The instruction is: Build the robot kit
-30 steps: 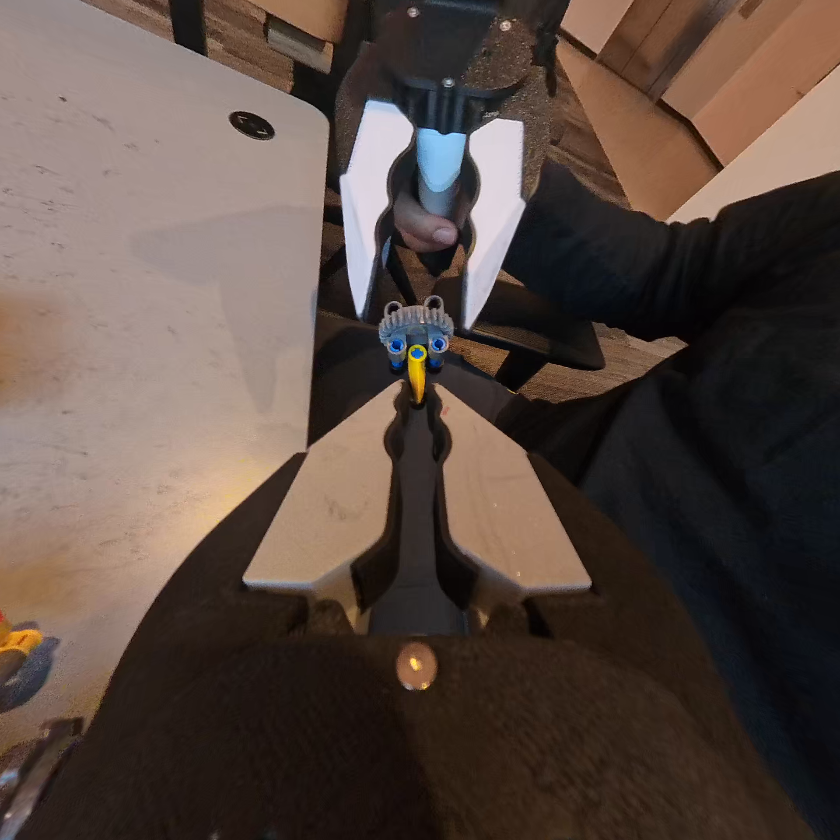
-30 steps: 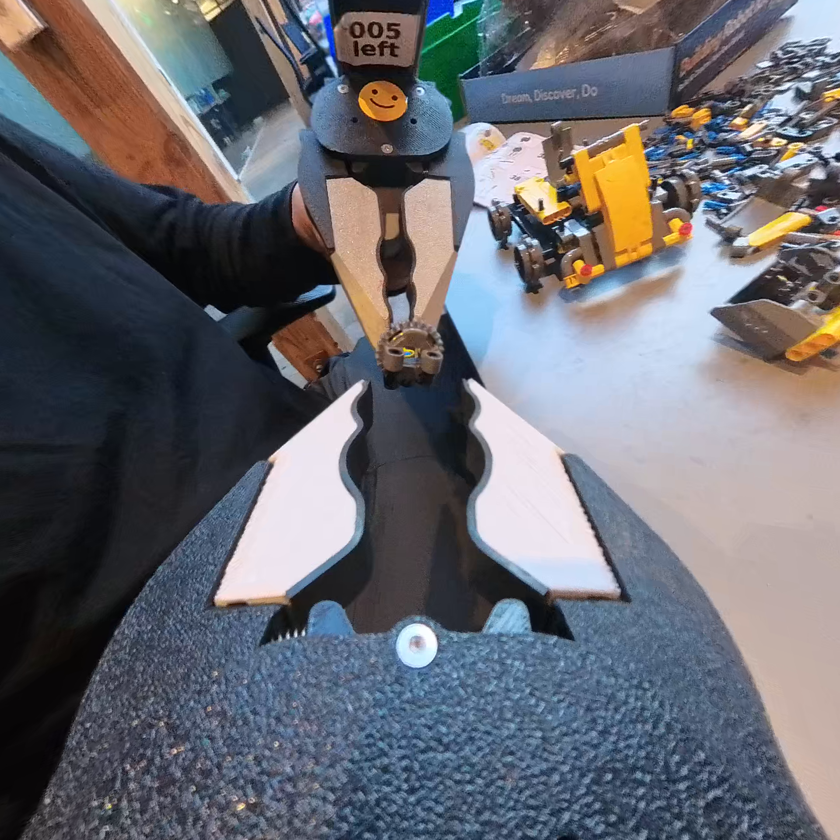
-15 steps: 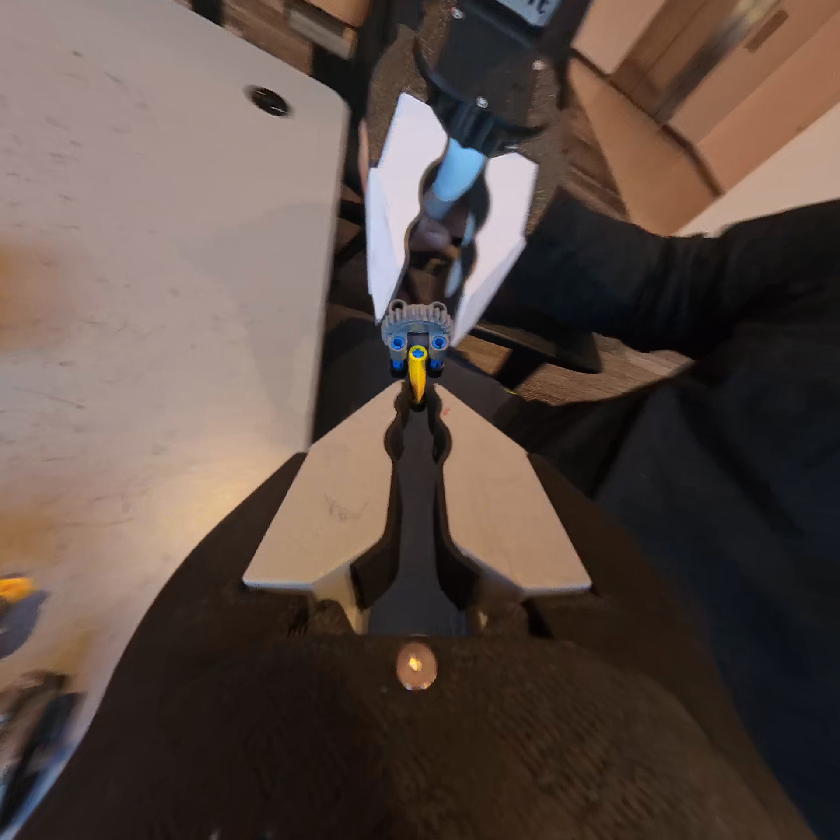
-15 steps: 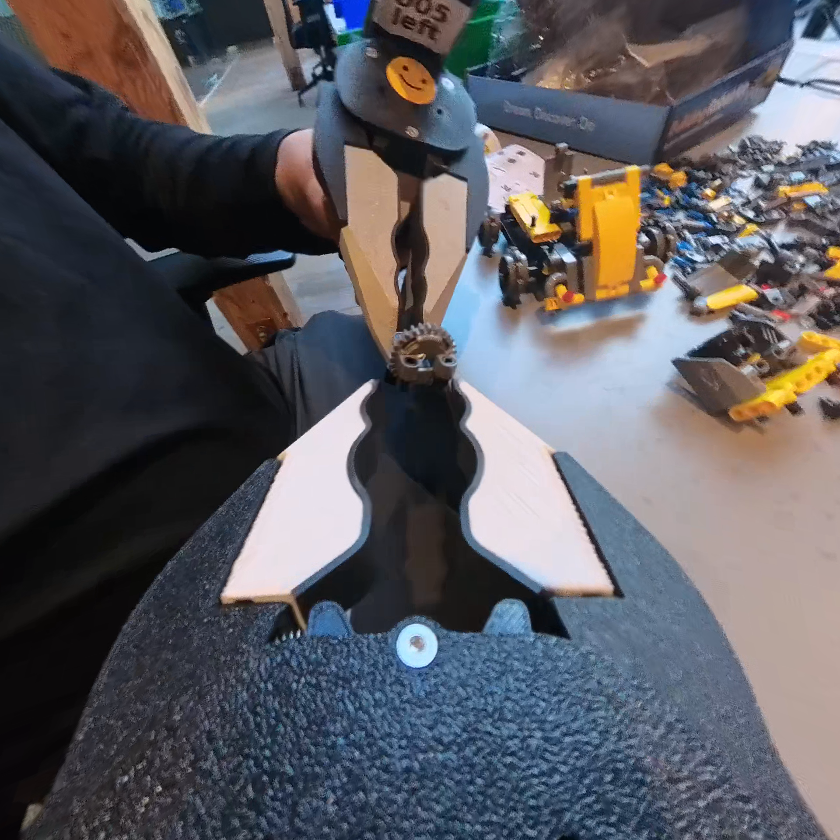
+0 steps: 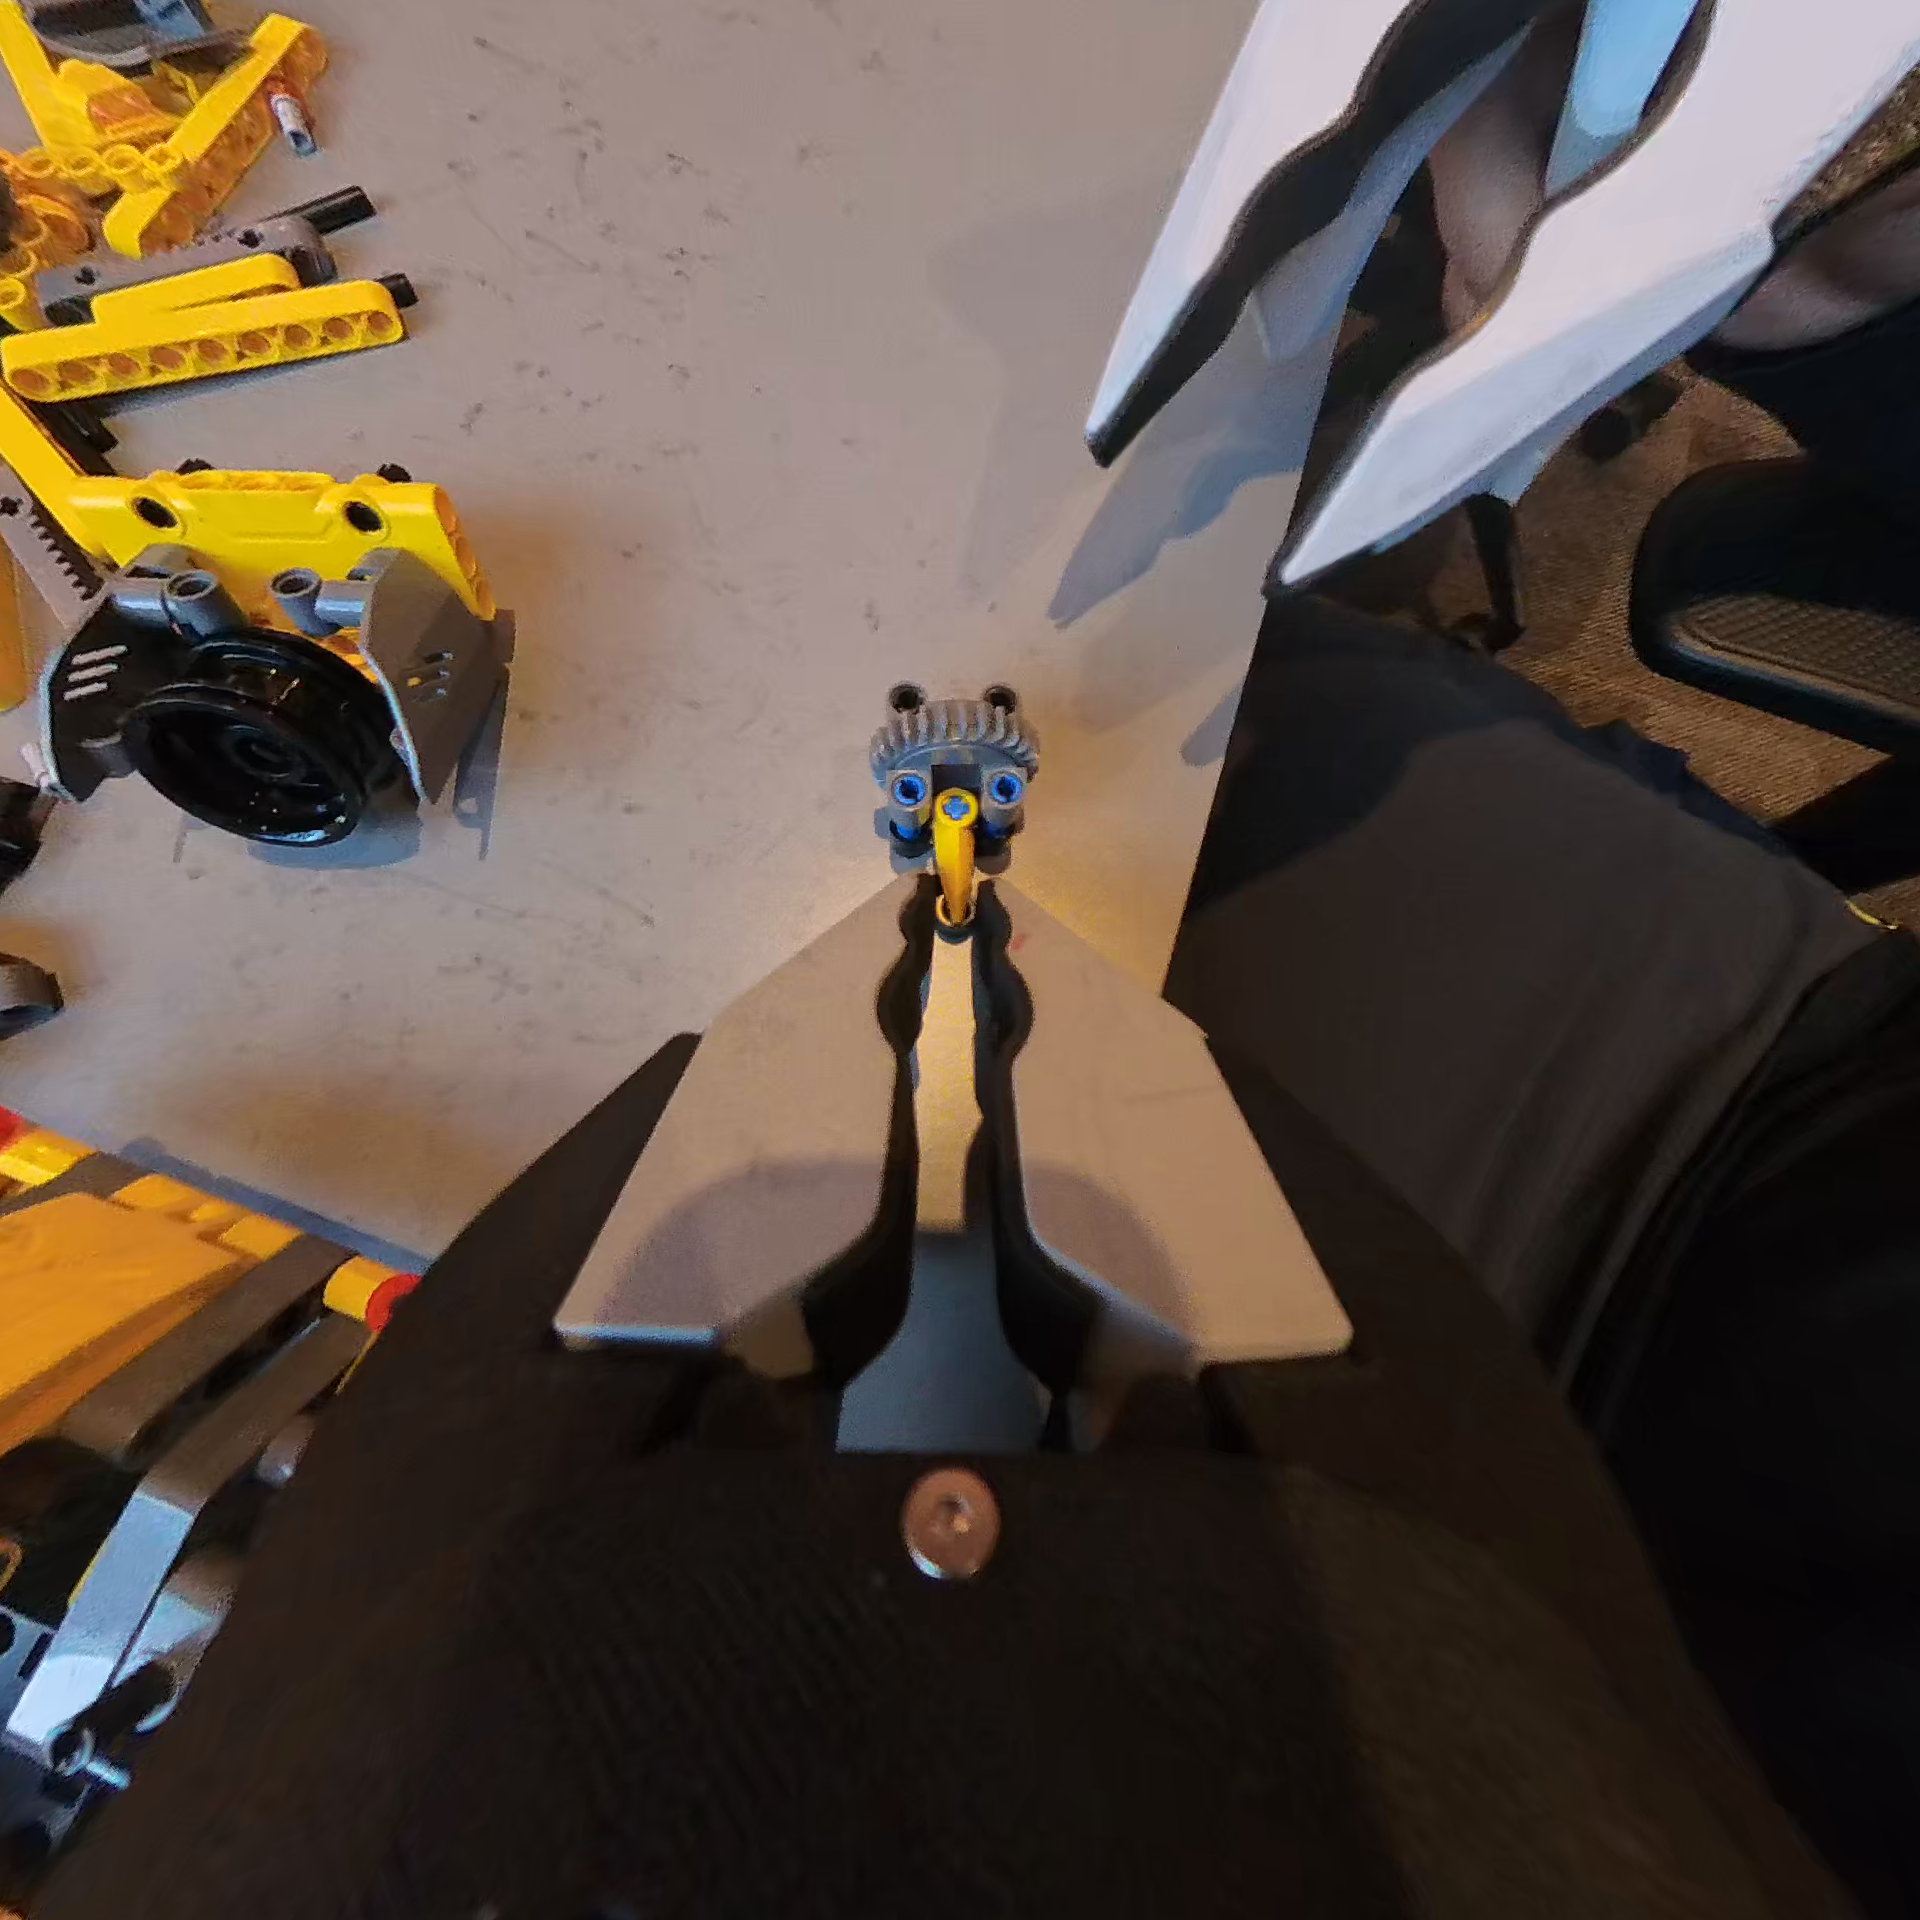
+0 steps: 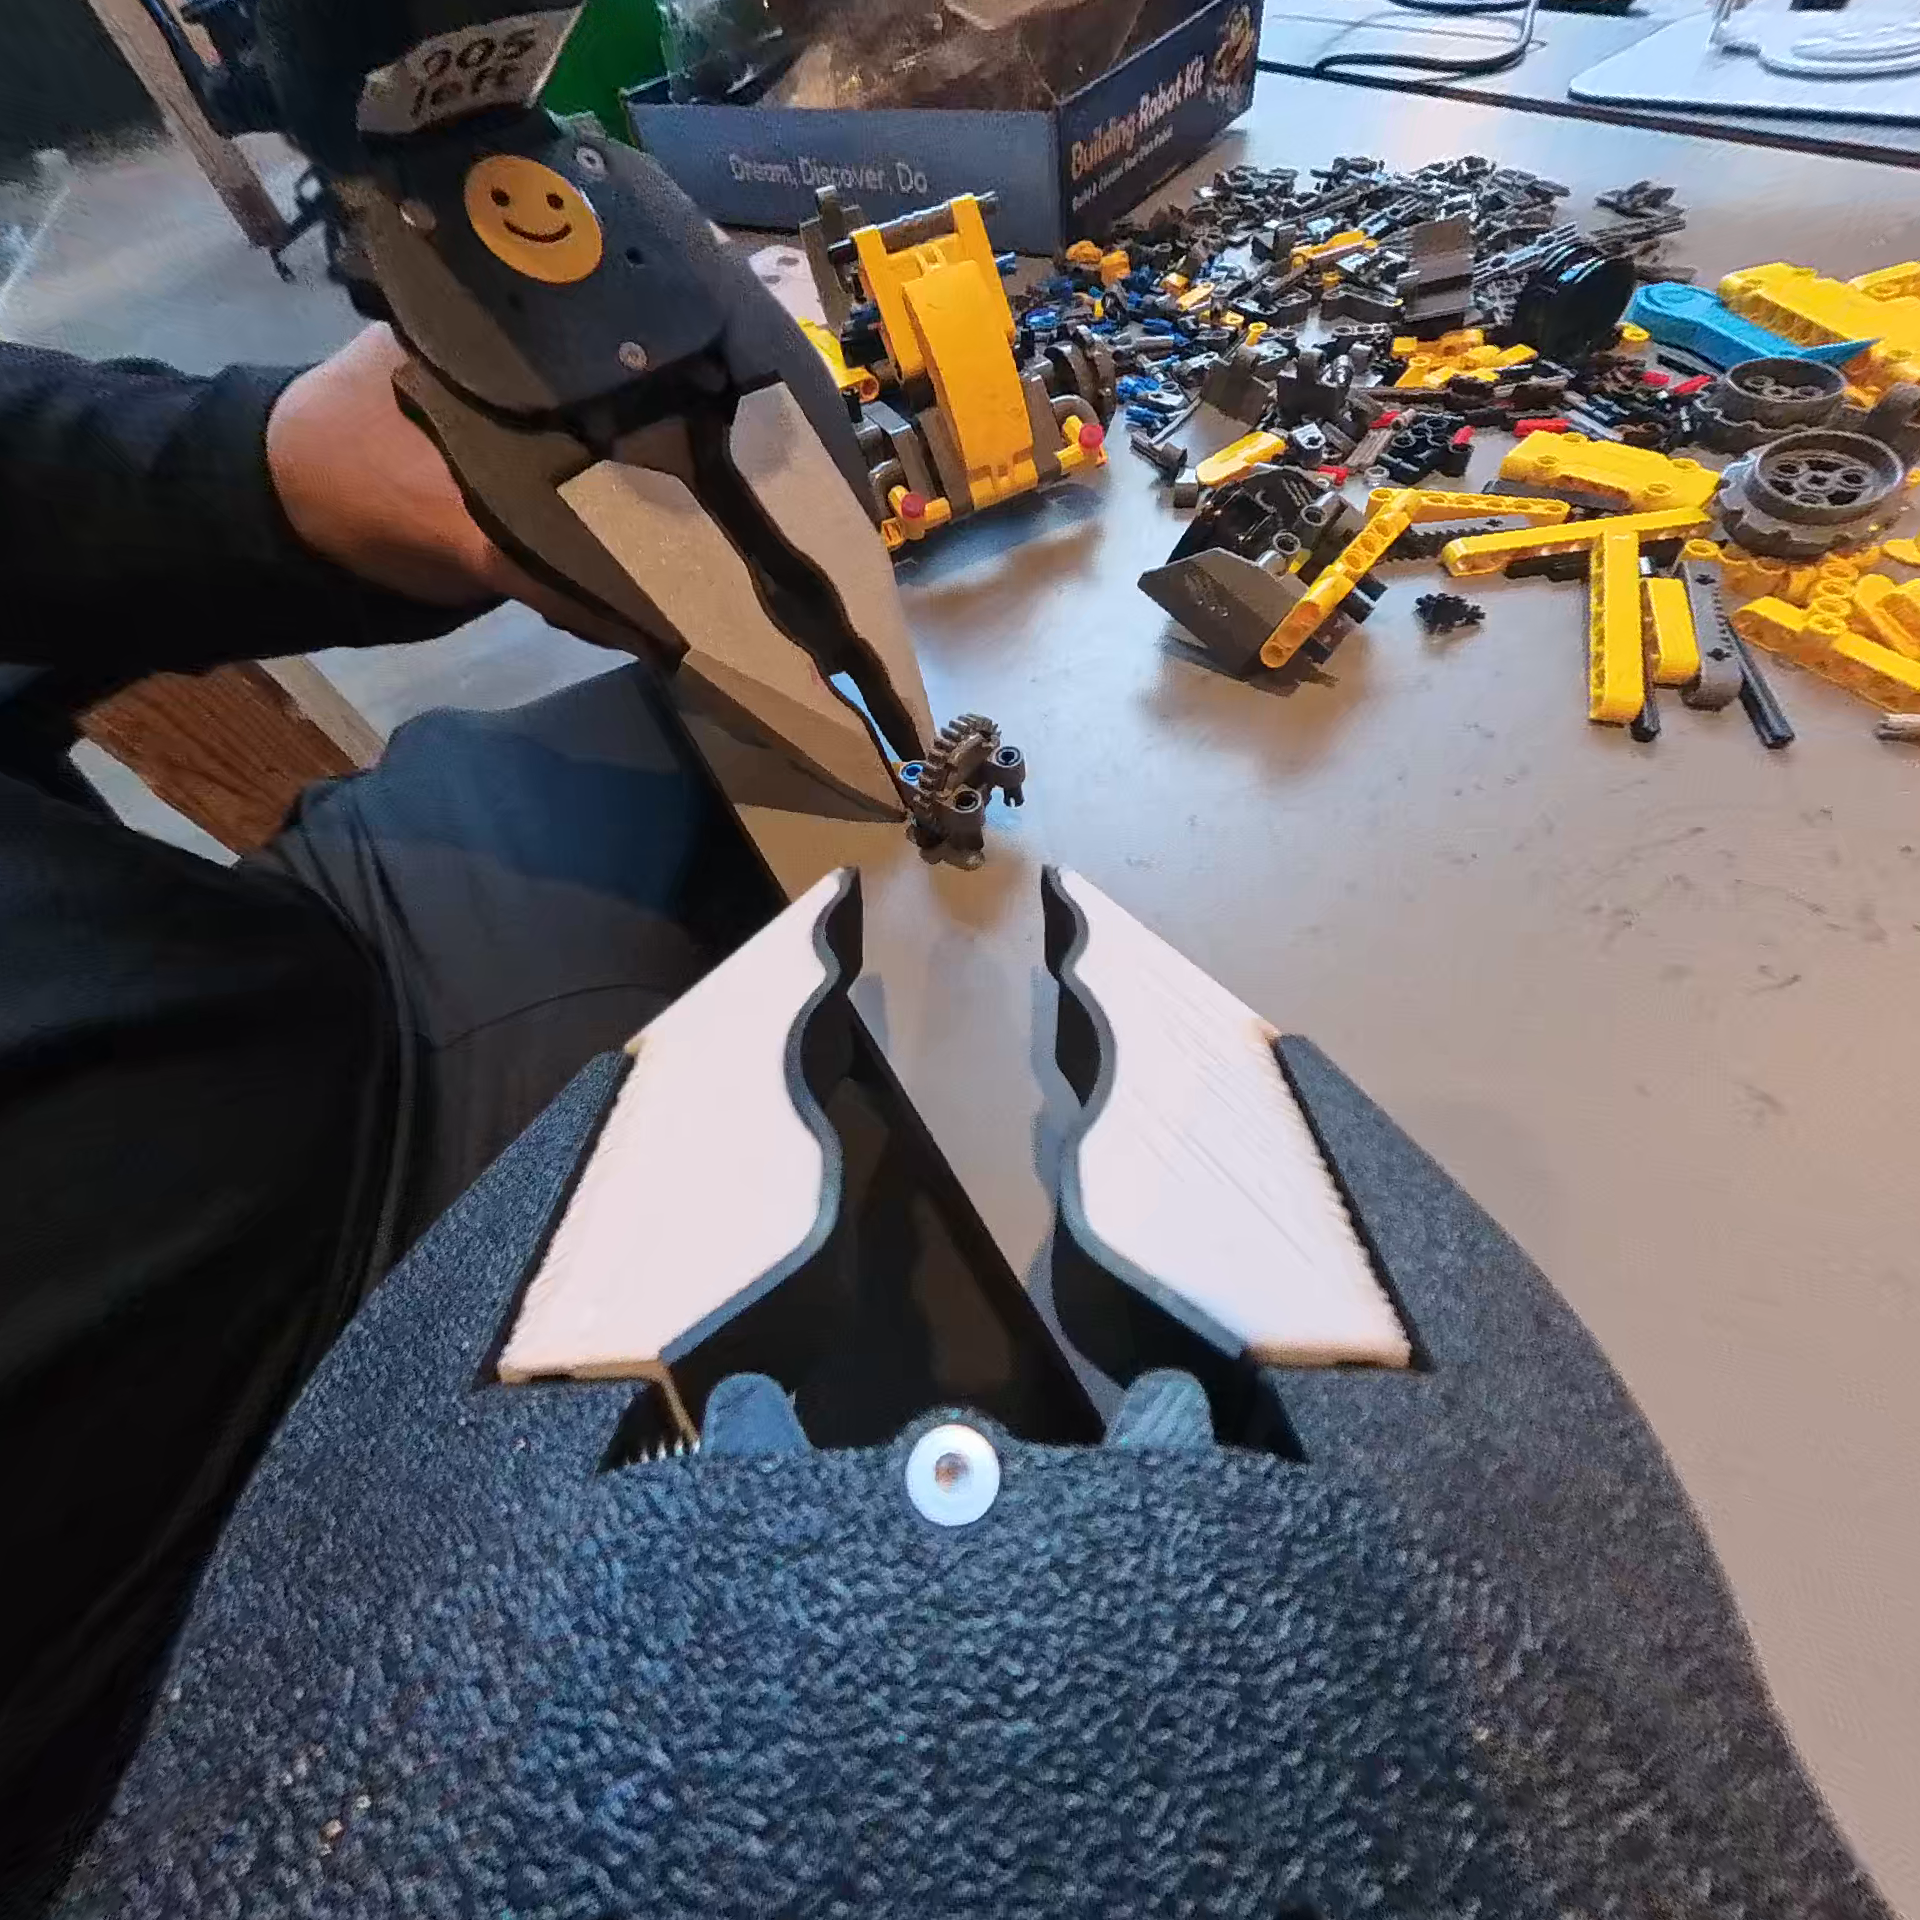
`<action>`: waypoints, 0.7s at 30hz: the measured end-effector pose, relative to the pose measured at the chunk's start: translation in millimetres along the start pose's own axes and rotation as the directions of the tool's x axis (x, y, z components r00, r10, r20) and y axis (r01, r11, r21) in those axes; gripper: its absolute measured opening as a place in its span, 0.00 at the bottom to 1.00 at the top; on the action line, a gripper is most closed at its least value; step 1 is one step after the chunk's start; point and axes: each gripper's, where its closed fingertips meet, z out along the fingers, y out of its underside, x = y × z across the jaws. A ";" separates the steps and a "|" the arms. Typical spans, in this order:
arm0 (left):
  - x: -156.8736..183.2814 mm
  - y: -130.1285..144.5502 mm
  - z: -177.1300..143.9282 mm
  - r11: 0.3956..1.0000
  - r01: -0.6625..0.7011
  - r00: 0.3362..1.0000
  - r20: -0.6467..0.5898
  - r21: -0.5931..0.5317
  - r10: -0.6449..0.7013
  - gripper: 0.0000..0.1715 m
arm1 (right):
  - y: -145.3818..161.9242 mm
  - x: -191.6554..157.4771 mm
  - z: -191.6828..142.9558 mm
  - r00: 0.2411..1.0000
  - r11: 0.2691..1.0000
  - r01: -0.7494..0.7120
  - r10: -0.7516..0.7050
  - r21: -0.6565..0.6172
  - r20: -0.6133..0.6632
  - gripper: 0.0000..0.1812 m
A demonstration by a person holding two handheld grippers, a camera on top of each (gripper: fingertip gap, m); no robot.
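Grey table (image 5: pixel 727 312) strewn with yellow parts: left gripper (image 5: pixel 954 902) pinches the yellow axle of a gear assembly (image 5: pixel 954 774) at frame centre; right gripper (image 6: pixel 951 883), parted and empty, sits just below it.

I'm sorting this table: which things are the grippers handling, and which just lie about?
Handled: gear assembly, pinched by the shut left gripper; open right gripper empty, just short of it.
Lying about: yellow vehicle, grey bucket piece, grey wheel, dark box.

You're sitting at a grey table (image 6: pixel 1455 935) in what looks like a workshop or office: loose building-kit parts (image 6: pixel 1351 291) lie spread over it beside a half-built yellow vehicle (image 6: pixel 956 374) and the kit box (image 6: pixel 935 156), with an office chair (image 5: pixel 1787 623) by the edge.
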 end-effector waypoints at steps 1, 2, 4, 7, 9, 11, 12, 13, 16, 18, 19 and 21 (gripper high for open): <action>-0.3 0.4 -0.7 1.000 0.011 1.000 -0.004 0.001 -0.011 0.04 | 0.4 -0.2 0.8 1.000 1.000 -0.002 0.002 0.000 0.001 0.19; -1.0 0.9 -1.9 1.000 0.022 1.000 -0.005 0.003 -0.022 0.06 | 0.7 0.8 1.4 1.000 1.000 -0.009 0.009 0.000 -0.002 0.19; -2.4 2.9 -5.0 0.999 0.037 0.999 0.003 0.013 -0.037 0.13 | 0.6 3.7 1.7 1.000 1.000 -0.025 0.025 0.001 -0.012 0.19; -4.5 4.0 -16.8 0.997 0.032 0.999 0.041 0.071 -0.035 0.17 | -5.1 7.2 -0.6 0.999 0.999 -0.034 0.035 0.032 -0.032 0.19; -6.2 2.8 -30.6 0.991 0.021 0.996 0.078 0.132 -0.031 0.20 | -10.8 9.4 -2.1 0.998 0.998 -0.035 0.038 0.055 -0.047 0.19; -9.0 4.8 -45.4 0.984 0.009 0.993 0.112 0.180 -0.030 0.22 | -15.3 12.8 -2.2 0.997 0.997 -0.028 0.033 0.068 -0.072 0.19; -9.8 5.3 -52.9 0.978 0.012 0.992 0.123 0.206 -0.039 0.24 | -17.4 14.4 -1.6 0.996 0.997 -0.020 0.026 0.070 -0.085 0.19; -9.0 6.3 -60.1 0.973 0.021 0.991 0.124 0.228 -0.051 0.26 | -19.4 15.7 -0.6 0.995 0.998 -0.008 0.015 0.069 -0.098 0.19; 5.6 13.6 -78.6 0.954 0.047 0.995 0.075 0.295 -0.072 0.28 | -24.7 21.7 2.9 0.988 0.998 0.045 -0.038 0.044 -0.148 0.19; 18.4 23.3 -86.6 0.946 0.044 0.997 0.049 0.323 -0.063 0.28 | -31.5 25.8 5.2 0.984 0.997 0.071 -0.064 0.036 -0.169 0.19; 24.3 29.0 -90.0 0.942 0.034 0.998 0.042 0.334 -0.050 0.30 | -36.3 28.6 6.5 0.981 0.996 0.083 -0.075 0.037 -0.180 0.19; 31.3 38.6 -93.2 0.936 0.004 0.999 0.046 0.352 -0.021 0.34 | -45.3 38.3 10.3 0.973 0.994 0.107 -0.097 0.033 -0.210 0.20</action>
